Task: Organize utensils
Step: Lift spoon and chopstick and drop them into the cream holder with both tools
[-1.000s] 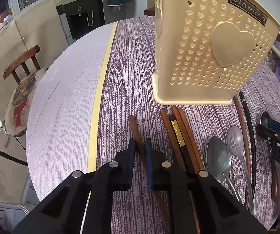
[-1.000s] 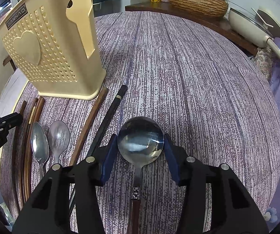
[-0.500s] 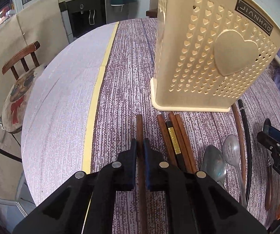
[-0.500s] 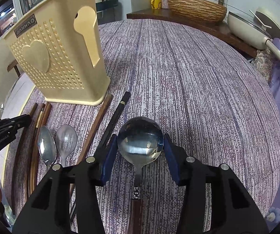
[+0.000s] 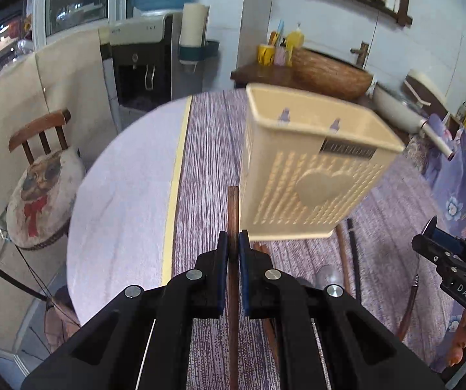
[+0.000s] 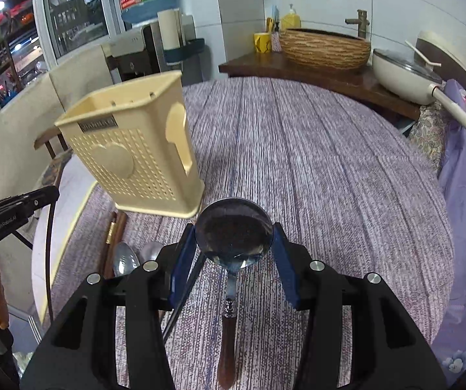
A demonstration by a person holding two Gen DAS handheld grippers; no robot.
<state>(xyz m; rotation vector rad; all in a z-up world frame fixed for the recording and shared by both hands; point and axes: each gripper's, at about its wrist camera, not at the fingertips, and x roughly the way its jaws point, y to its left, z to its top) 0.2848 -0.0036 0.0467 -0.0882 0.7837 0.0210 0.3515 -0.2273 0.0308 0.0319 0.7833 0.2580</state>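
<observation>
Brown wooden chopstick [image 5: 233,208], one, slender, clamped between the blue pads of the black left gripper [image 5: 233,253], whose jaws are pressed nearly together on it; a second ago it lay flat on the purple striped tablecloth [image 6: 330,149] with the pads just settling round it, and it now rides clear of the cloth, tip pointing forward beside the near corner of the cream perforated plastic utensil holder with a raised heart [image 5: 311,175]. Round-bowled steel ladle spoon with a brown wooden handle [image 6: 234,227], one, gripped across its bowl by the black right gripper [image 6: 233,243], jaws about half spread and unchanged in width; it too has left the cloth, and both wrist views now look down on the holder's open rim where before they faced its side. Remaining on the cloth in front of the holder: two small steel spoons [image 6: 125,261], a gold-banded chopstick [image 6: 112,230], further dark and brown sticks. Assessment: both pick-ups appear complete; the holder looks empty, so the next stage is likely carrying each piece over the rim and lowering it in, the long chopstick needing its free end watched near the holder wall.
</observation>
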